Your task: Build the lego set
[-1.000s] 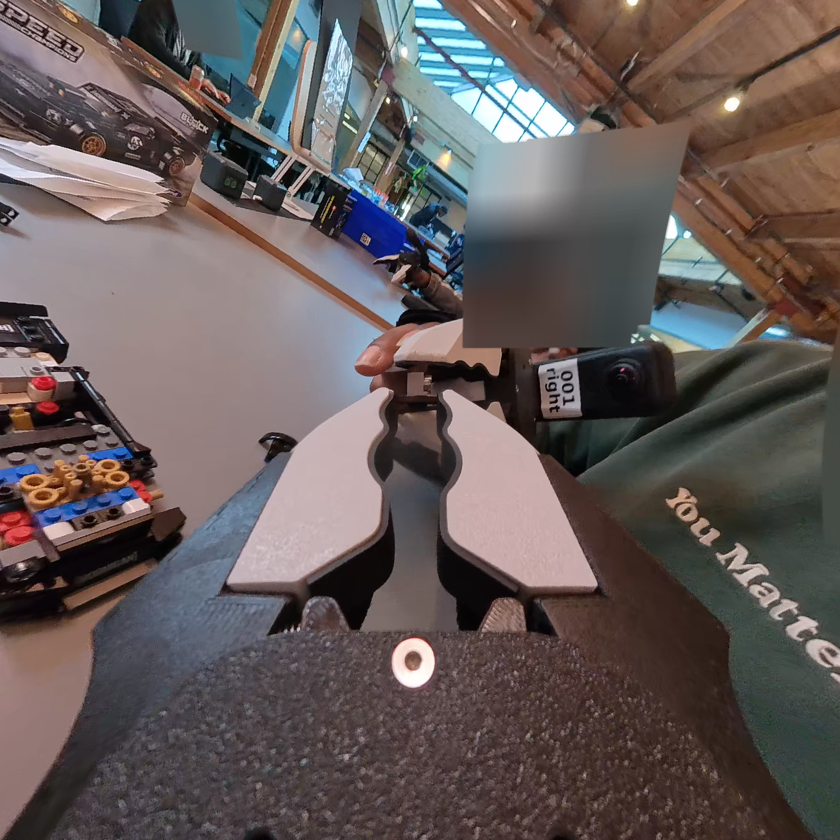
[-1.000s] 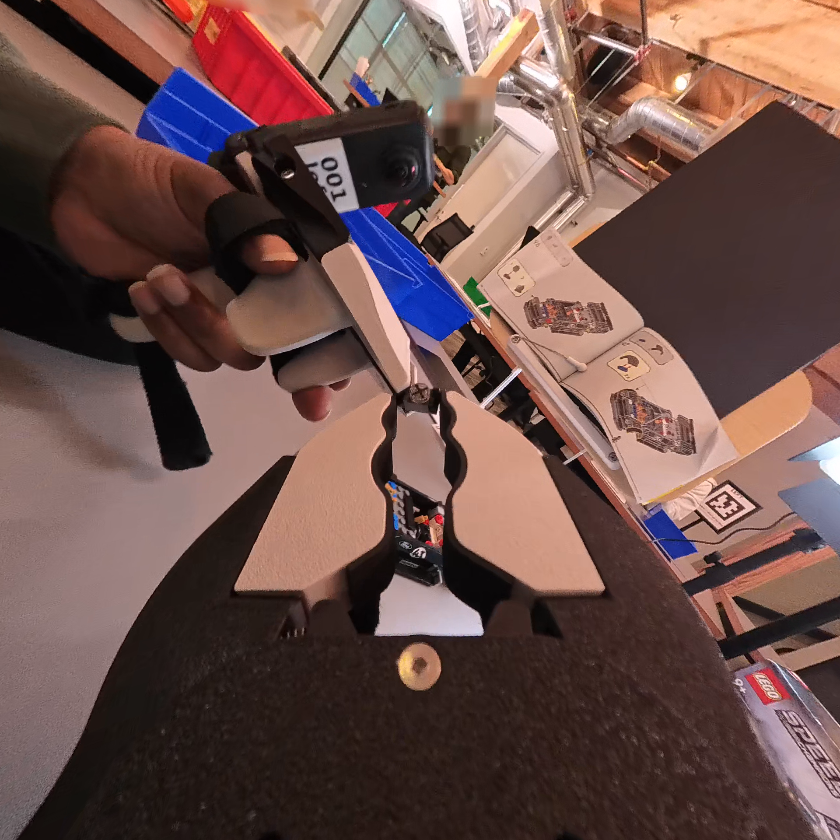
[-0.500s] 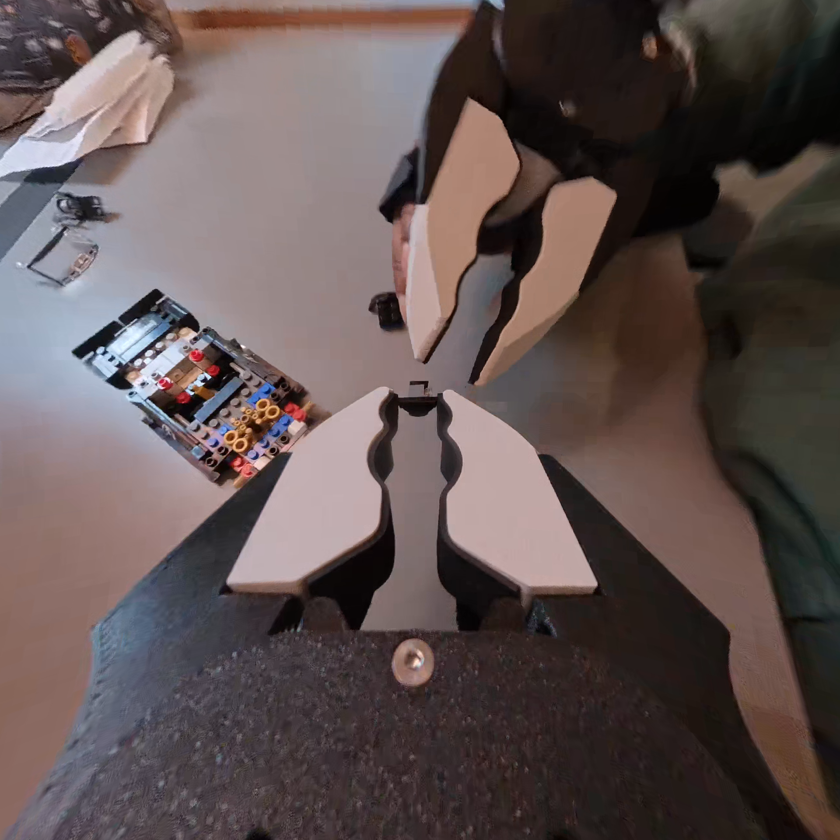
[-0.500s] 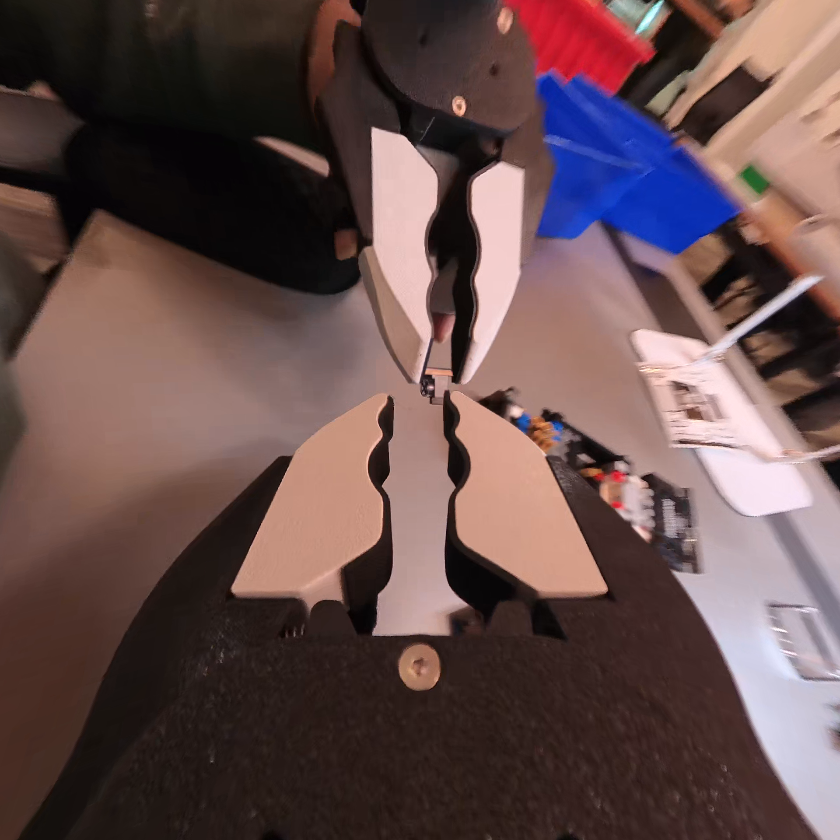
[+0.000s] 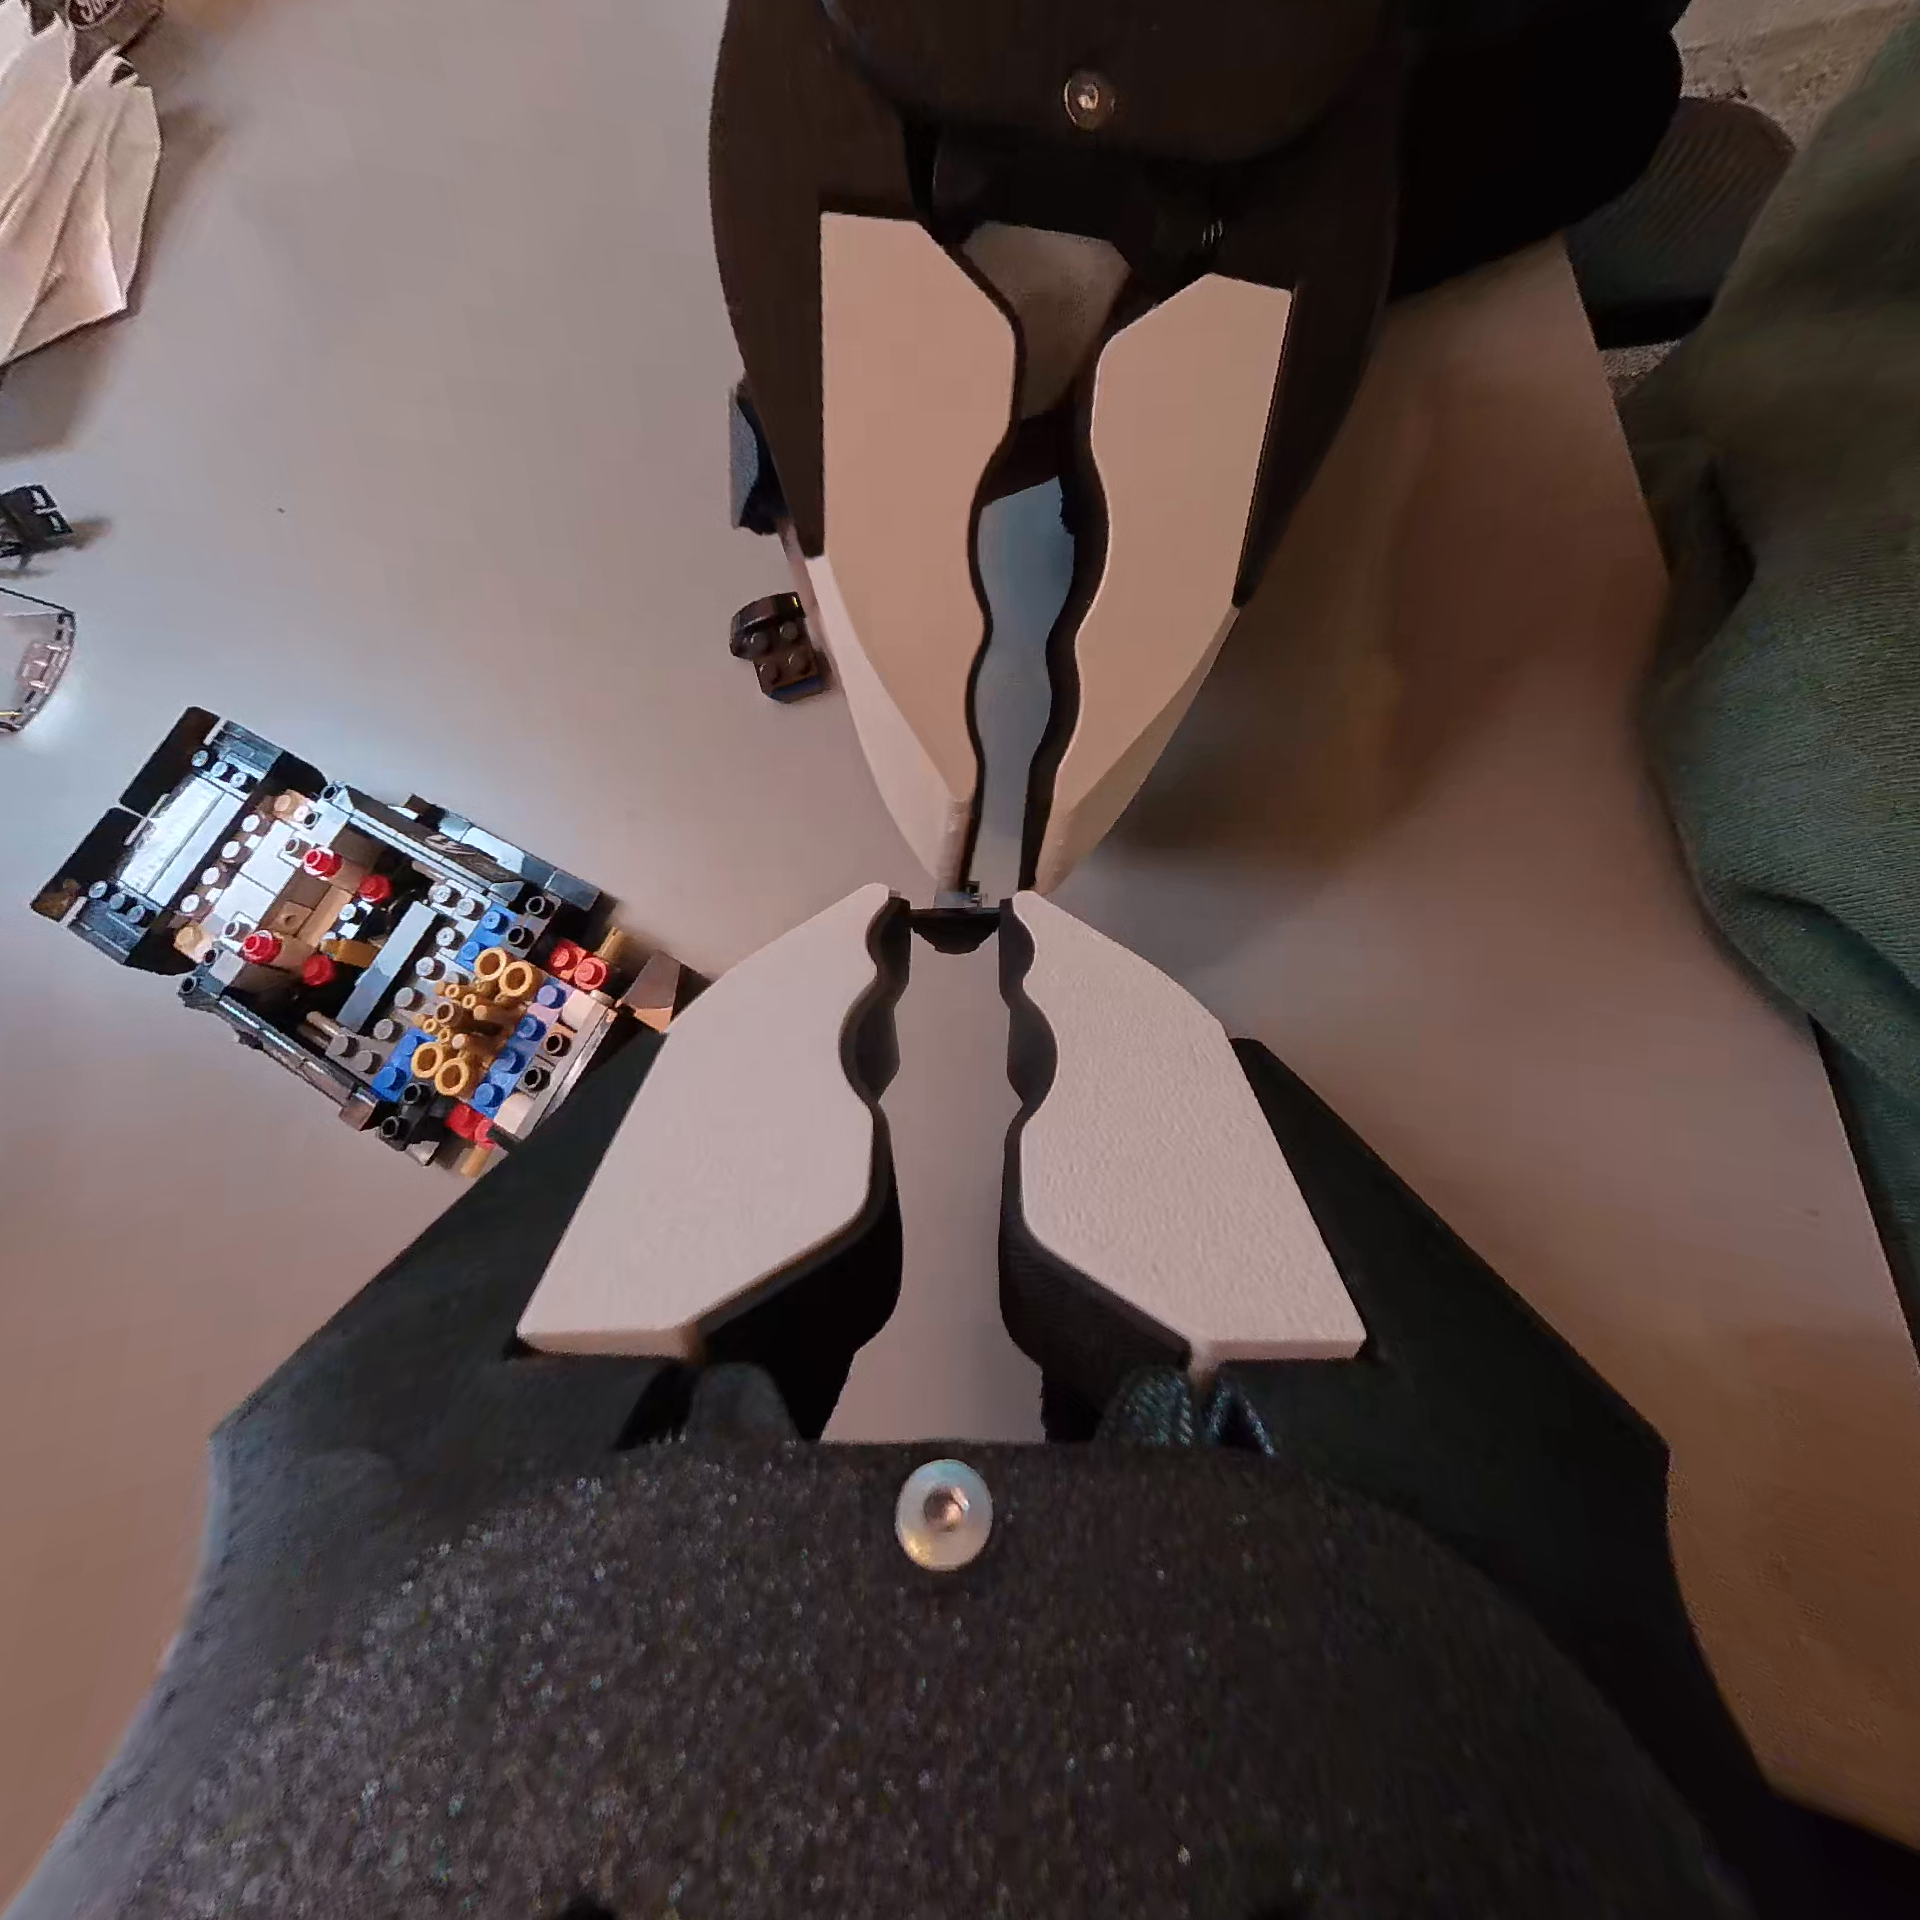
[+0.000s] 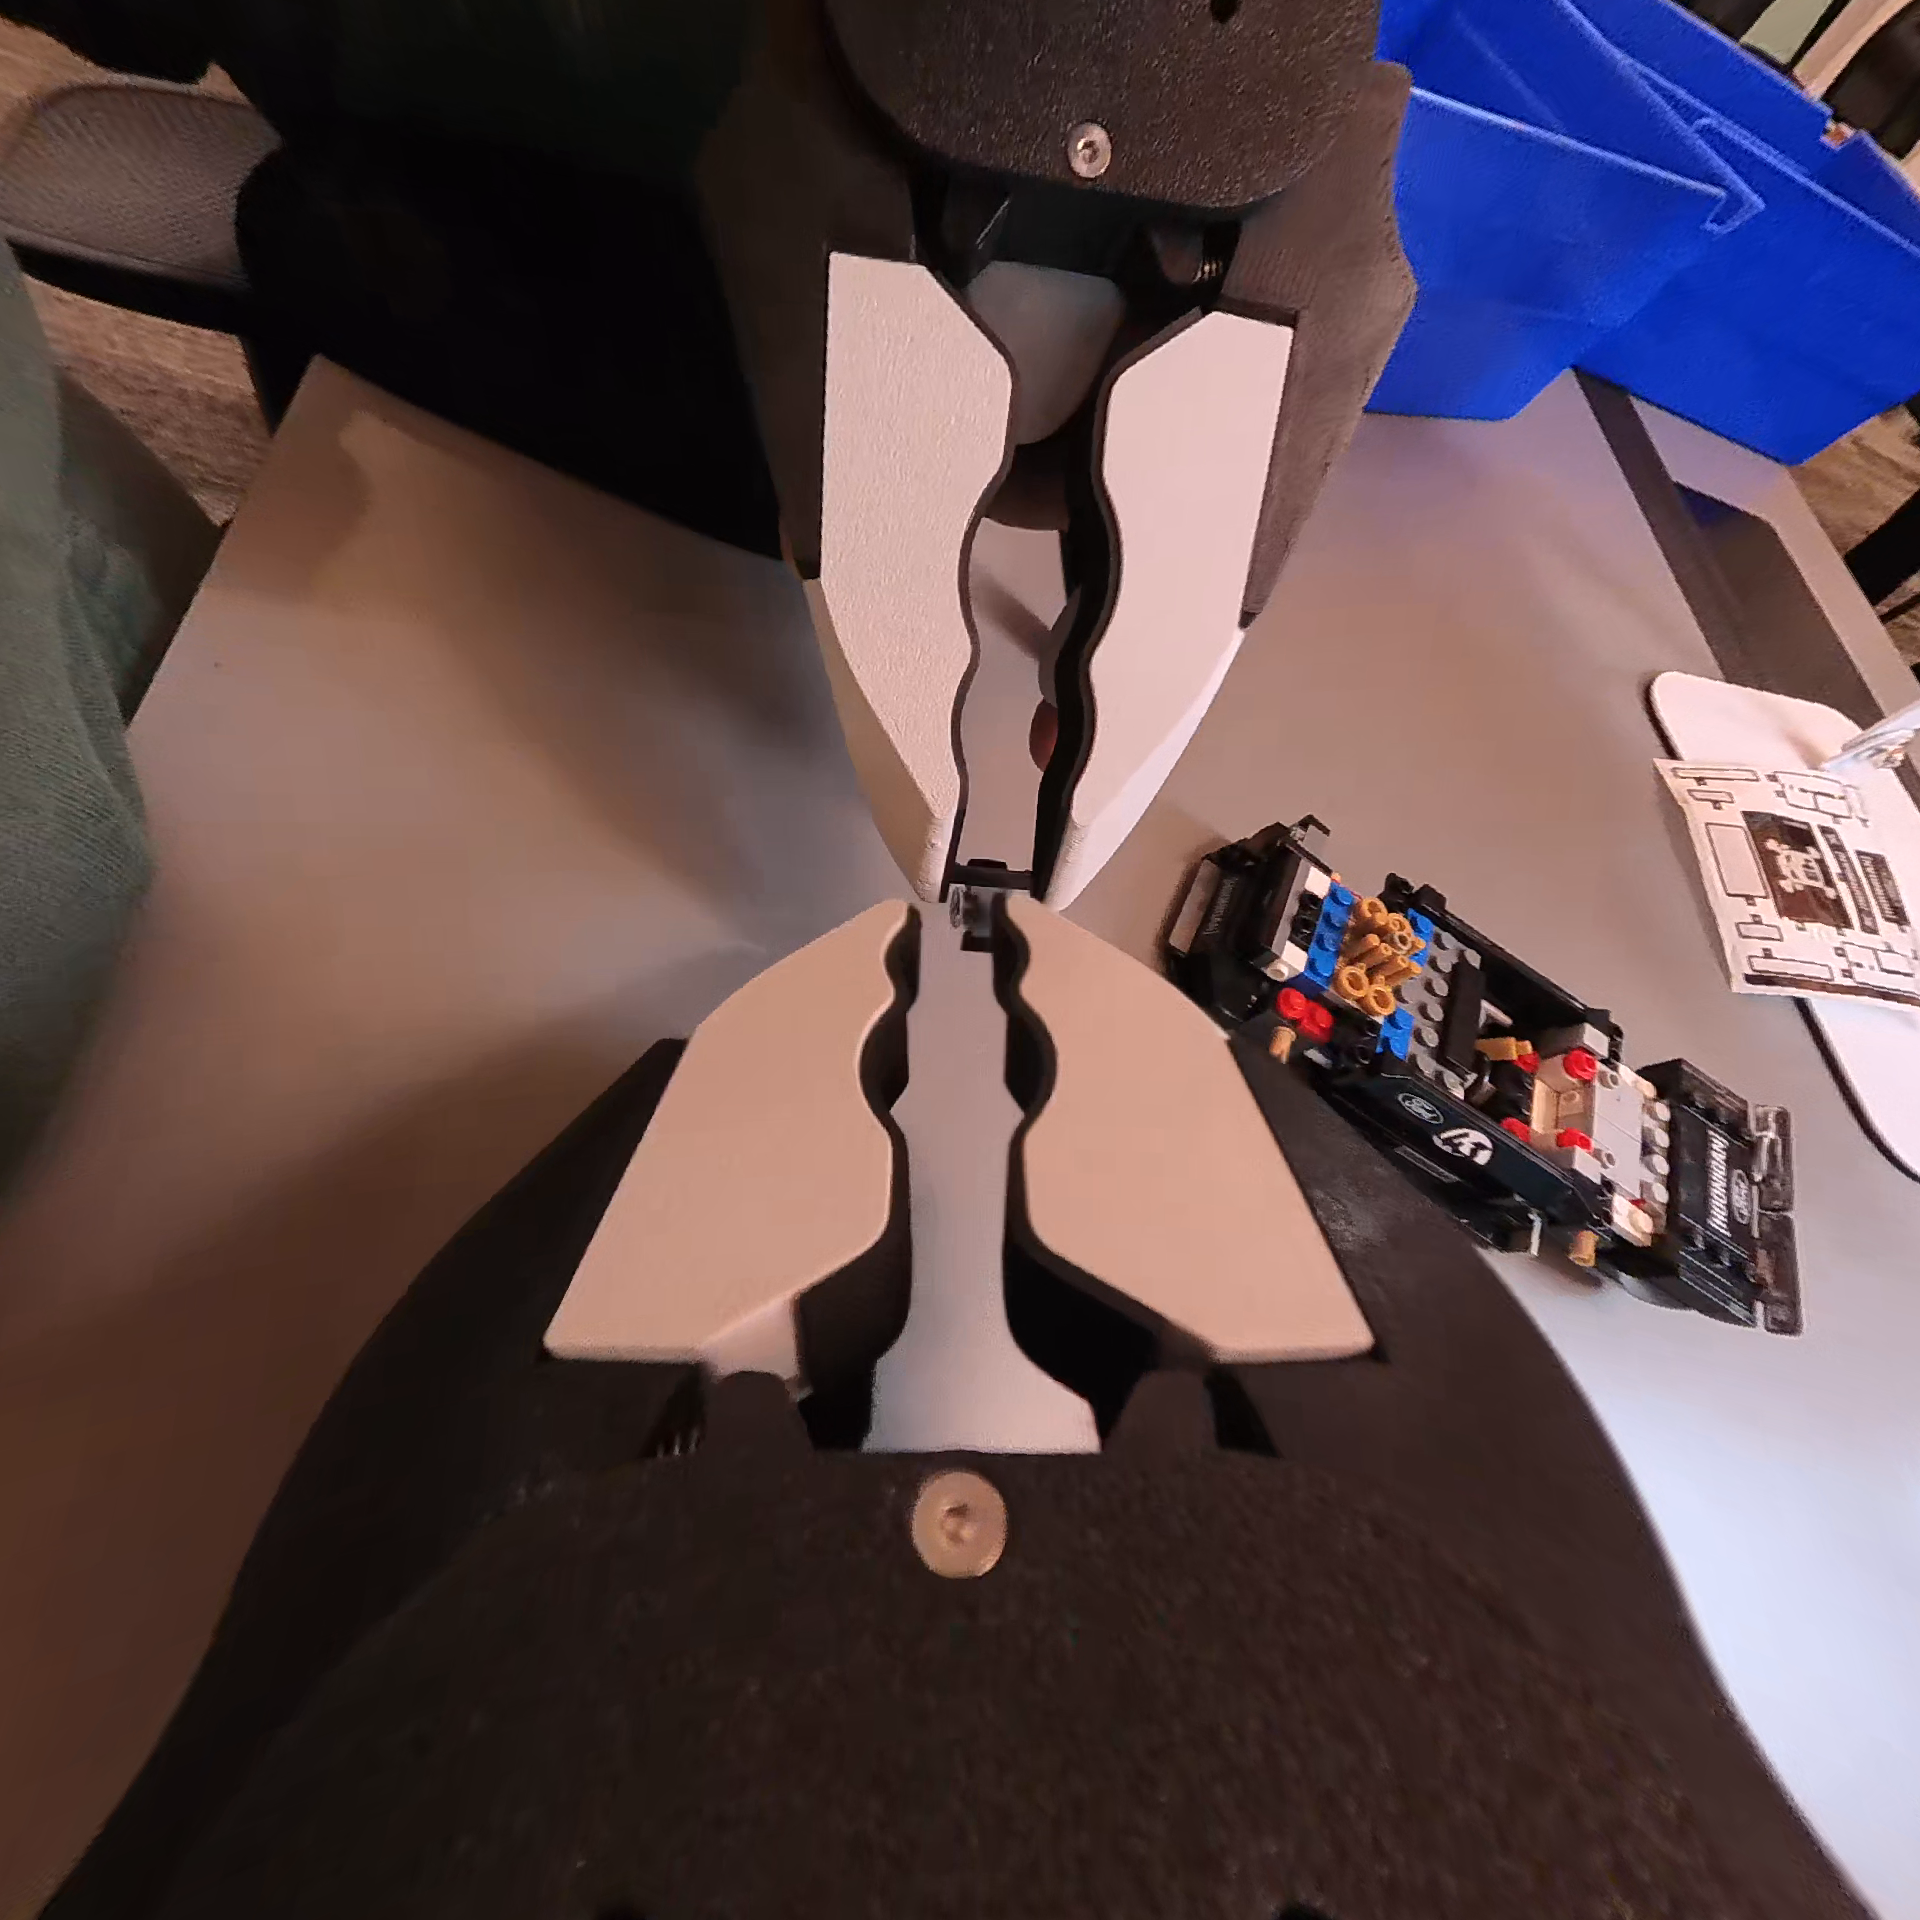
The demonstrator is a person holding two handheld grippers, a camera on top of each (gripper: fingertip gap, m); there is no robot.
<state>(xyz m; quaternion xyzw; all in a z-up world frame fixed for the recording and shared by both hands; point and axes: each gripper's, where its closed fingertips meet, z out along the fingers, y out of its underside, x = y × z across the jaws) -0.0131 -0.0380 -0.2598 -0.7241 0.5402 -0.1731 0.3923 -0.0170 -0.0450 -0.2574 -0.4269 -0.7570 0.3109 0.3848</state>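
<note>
1. Left gripper (image 5: pixel 956 906): your jaws stand narrow, tips pinched on a small black piece (image 5: pixel 956 902) held above the table (image 5: pixel 416 364).
2. Right gripper (image 6: pixel 964 916): it meets the left gripper tip to tip from the opposite side, jaws also narrow. It appears to pinch the same small black piece or a mating one; the views do not settle which.
3. Step in hand (judged): joining or passing a tiny part in mid-air. Keep both tips square to each other, press along the line of the fingers, and ease off only one grip once the part looks seated.
4. Partly built car (image 5: pixel 343 966): it lies flat on the table, studs up, to the left gripper's left and well apart from the piece. Its blue, tan and red studs are exposed.
5. Loose dark brick (image 5: pixel 777 655): it rests on the table beyond the car, just beside the right gripper's finger.
6. Sticker sheet (image 6: pixel 1787 873): it lies on a white pad beyond the car in the right wrist view.
7. Risk (judged): a slight twist could flick the piece free.
</note>
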